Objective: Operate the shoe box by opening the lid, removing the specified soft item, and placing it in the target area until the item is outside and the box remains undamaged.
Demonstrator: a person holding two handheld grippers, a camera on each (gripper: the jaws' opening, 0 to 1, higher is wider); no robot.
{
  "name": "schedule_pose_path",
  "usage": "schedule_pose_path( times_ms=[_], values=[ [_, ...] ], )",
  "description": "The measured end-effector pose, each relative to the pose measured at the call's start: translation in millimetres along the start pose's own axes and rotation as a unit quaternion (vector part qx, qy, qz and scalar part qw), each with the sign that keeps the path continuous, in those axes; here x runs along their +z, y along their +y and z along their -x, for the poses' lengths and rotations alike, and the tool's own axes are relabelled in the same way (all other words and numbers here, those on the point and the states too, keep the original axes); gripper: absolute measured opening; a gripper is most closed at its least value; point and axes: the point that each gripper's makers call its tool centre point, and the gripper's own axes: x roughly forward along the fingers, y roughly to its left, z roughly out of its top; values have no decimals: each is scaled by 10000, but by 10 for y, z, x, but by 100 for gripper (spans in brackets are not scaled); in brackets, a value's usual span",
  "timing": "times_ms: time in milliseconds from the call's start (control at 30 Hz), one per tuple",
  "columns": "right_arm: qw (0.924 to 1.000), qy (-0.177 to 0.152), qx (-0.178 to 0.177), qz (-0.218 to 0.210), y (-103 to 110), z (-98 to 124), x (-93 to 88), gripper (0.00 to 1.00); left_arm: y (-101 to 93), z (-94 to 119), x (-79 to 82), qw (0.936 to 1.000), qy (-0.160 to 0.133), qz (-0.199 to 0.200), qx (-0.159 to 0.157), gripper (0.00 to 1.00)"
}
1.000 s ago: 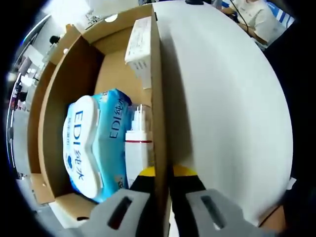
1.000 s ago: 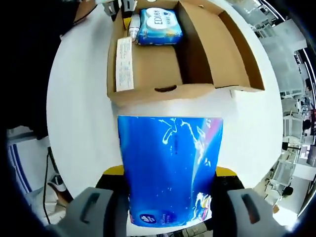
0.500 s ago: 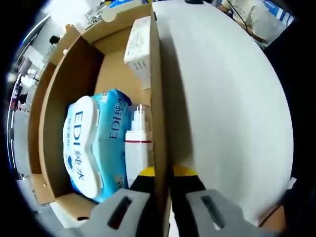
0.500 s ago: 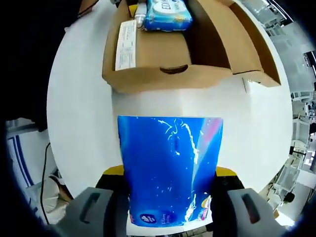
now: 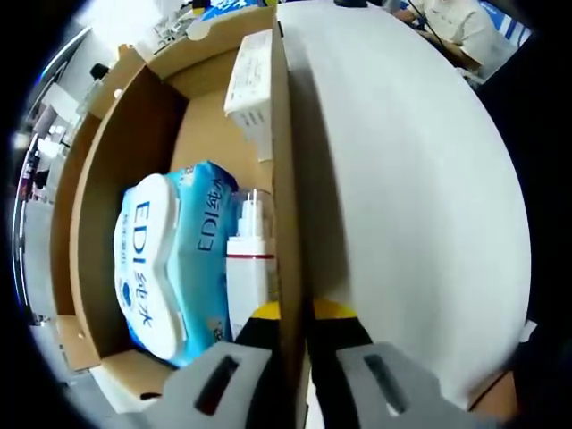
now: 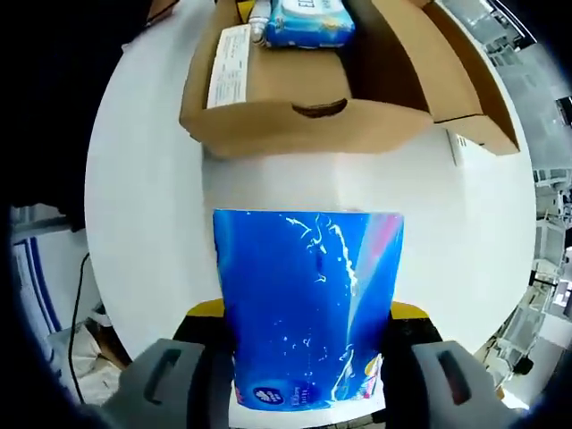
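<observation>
My right gripper (image 6: pixel 308 335) is shut on a glossy blue soft pack (image 6: pixel 308 304), held over the white table (image 6: pixel 143 206) in front of the open cardboard shoe box (image 6: pixel 304 121). In the right gripper view a light blue wipes pack (image 6: pixel 308 18) lies inside the box at the far end. My left gripper (image 5: pixel 295 331) is shut on the box's side wall (image 5: pixel 284 179), one jaw inside and one outside. In the left gripper view the box holds the wipes pack (image 5: pixel 165 259) marked EDI, a white bottle (image 5: pixel 248 268) beside it, and a white paper label (image 5: pixel 252 85) on the wall.
The box lid (image 6: pixel 465 80) hangs open on the right in the right gripper view. The white round table (image 5: pixel 420 206) stretches beside the box. A person (image 5: pixel 456 27) sits beyond the table's far edge. Office furniture (image 6: pixel 536 241) stands past the table's edge.
My right gripper has drawn back with the blue pack, so the box sits farther up in its view. The left gripper keeps its hold on the wall.
</observation>
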Motion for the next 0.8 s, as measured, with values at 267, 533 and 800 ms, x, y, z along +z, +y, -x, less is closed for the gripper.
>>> schedule_pose_path(
  times_ms=[267, 533, 800],
  values=[
    [9997, -70, 146, 177, 49, -46, 27, 66, 6, -3, -4, 10000, 15, -10, 11, 3],
    [9990, -217, 260, 306, 75, -102, 32, 66, 6, 0, -4, 10000, 18, -4, 14, 3],
    [9990, -165, 232, 353, 19, -138, -71, 66, 5, 7, -3, 10000, 23, -14, 18, 3]
  ],
)
